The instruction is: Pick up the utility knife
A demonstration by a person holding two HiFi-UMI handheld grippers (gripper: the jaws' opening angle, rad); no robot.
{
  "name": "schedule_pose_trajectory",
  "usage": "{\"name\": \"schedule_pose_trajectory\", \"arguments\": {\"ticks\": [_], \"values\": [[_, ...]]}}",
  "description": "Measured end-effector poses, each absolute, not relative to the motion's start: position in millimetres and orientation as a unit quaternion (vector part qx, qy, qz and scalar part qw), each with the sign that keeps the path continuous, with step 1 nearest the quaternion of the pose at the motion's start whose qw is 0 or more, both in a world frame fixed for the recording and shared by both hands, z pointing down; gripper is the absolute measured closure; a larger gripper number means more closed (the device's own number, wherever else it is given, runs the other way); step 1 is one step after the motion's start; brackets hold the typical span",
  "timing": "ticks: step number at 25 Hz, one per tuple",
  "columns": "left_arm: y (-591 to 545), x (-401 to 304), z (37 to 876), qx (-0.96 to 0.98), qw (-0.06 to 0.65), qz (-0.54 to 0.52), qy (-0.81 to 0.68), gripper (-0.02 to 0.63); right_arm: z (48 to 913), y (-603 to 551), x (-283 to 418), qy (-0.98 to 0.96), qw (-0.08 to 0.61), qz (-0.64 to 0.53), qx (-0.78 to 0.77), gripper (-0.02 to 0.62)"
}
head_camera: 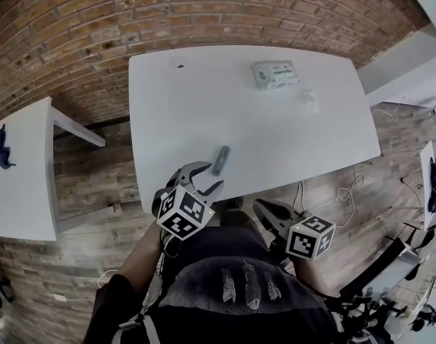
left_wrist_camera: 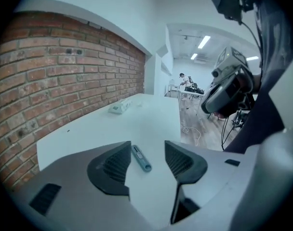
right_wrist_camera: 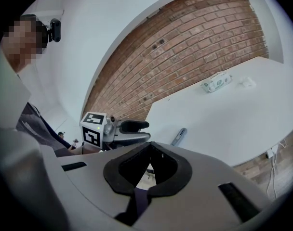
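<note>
Knife (head_camera: 220, 160): lay flat on the white surface (head_camera: 204, 92), near its front edge, untouched.
Left claw (head_camera: 212, 175): jaws apart and empty, just short of the knife, which lined up between them.
Right claw (right_wrist_camera: 149, 165): jaws together, empty, off the surface's edge.
Risk: closing early or too high could nudge the slim knife, sliding it or pushing it askew.
Hard to see: whether the blade was out; too small to tell.

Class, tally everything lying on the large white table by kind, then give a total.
utility knife: 1
white-and-green device: 1
small white item: 1
dark speck: 1
Total: 4
</note>
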State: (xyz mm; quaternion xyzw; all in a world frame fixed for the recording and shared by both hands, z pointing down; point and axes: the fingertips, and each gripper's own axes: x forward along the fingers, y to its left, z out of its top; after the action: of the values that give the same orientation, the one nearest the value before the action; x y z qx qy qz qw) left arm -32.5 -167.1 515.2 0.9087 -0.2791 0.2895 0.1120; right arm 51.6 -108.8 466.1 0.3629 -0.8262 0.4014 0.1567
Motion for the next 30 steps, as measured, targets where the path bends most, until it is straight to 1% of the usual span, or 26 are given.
{"name": "schedule_pose_trajectory", "arguments": {"ticks": [1, 2, 5, 10, 19, 27, 30], "values": [[-170, -30, 523, 0.906, 0.121, 0.296, -0.277, 0.378, 467, -112, 53, -0.825, 0.155, 0.404, 0.364, 0.597], [-172, -28, 531, 0.903, 0.127, 0.304, -0.277, 0.339, 468, -115, 54, -0.824, 0.153, 0.406, 0.364, 0.597], [-180, -21, 556, 0.892, 0.138, 0.328, -0.279, 0.307, 471, -125, 53, -0.828, 0.158, 0.407, 0.352, 0.597], [-190, -15, 595, 0.866, 0.15, 0.386, -0.279, 0.304, 475, -146, 54, -0.834, 0.165, 0.412, 0.328, 0.597], [-204, 0, 636, 0.839, 0.166, 0.438, -0.276, 0.305, 484, -167, 80, -0.822, 0.166, 0.437, 0.325, 0.596], [-202, -3, 650, 0.834, 0.191, 0.44, -0.272, 0.307, 491, -174, 92, -0.817, 0.159, 0.449, 0.327, 0.597], [-206, -5, 649, 0.838, 0.192, 0.433, -0.272, 0.33, 494, -175, 95, -0.813, 0.154, 0.454, 0.33, 0.597]]}}
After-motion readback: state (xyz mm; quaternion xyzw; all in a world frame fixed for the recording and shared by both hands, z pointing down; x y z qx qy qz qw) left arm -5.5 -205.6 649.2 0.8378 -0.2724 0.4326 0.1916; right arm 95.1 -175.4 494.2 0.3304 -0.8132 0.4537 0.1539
